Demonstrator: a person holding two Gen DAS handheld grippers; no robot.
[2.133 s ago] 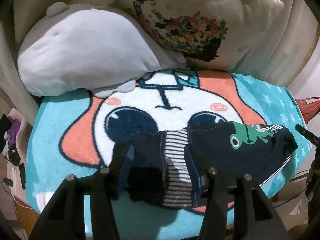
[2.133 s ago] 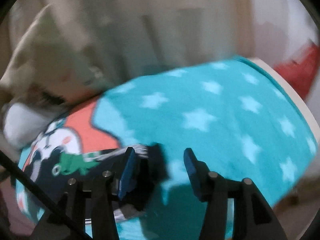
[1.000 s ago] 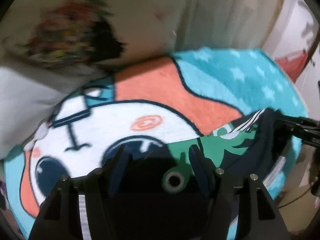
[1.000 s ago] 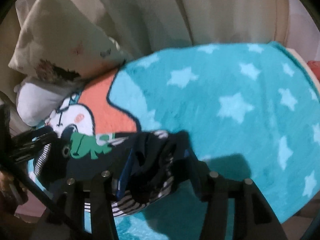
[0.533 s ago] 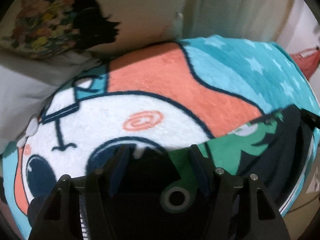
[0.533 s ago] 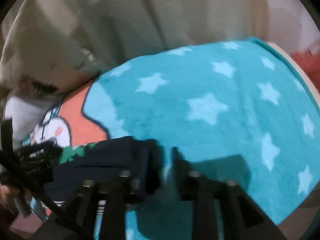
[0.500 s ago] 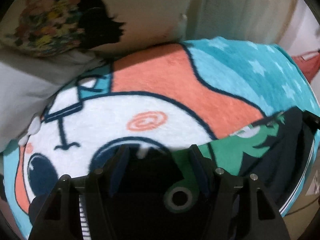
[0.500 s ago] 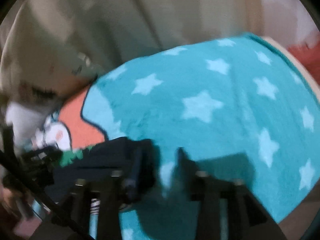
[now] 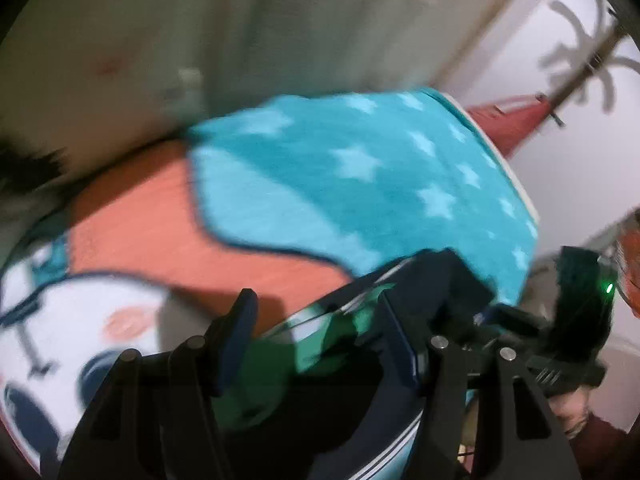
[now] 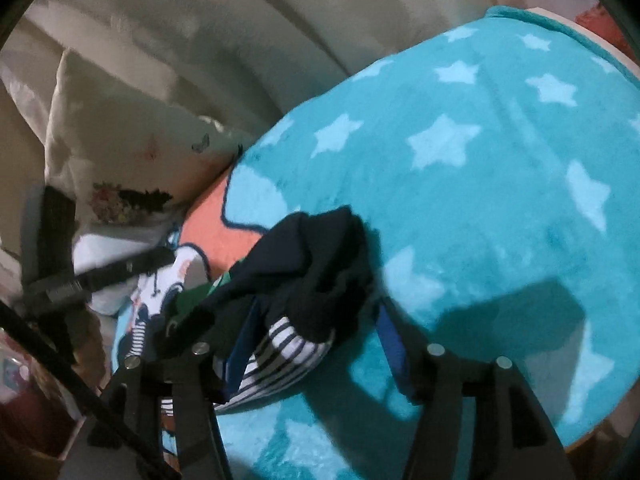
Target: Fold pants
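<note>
The dark navy pants (image 10: 316,272) with a green print and striped lining lie bunched on the teal star blanket (image 10: 500,168). In the left wrist view the pants (image 9: 320,364) lie between and under my left gripper's (image 9: 320,328) fingers, which stand wide apart. My right gripper (image 10: 316,344) is open too, its fingers straddling the bunched cloth and striped lining (image 10: 280,352). The right gripper's body shows in the left wrist view (image 9: 560,340), close at the right. The left gripper's body shows in the right wrist view (image 10: 100,276), at the left.
The blanket (image 9: 360,184) has an orange and white cartoon face (image 9: 100,312). A floral pillow (image 10: 120,152) and a white cushion (image 10: 108,248) sit at the back against a beige curtain (image 10: 280,20). The blanket's edge (image 9: 516,184) drops off at the right beside a red item (image 9: 508,120).
The right gripper has opened wide from nearly shut and the cloth now lies bunched between its fingers. The left gripper has swung right, close to the right one.
</note>
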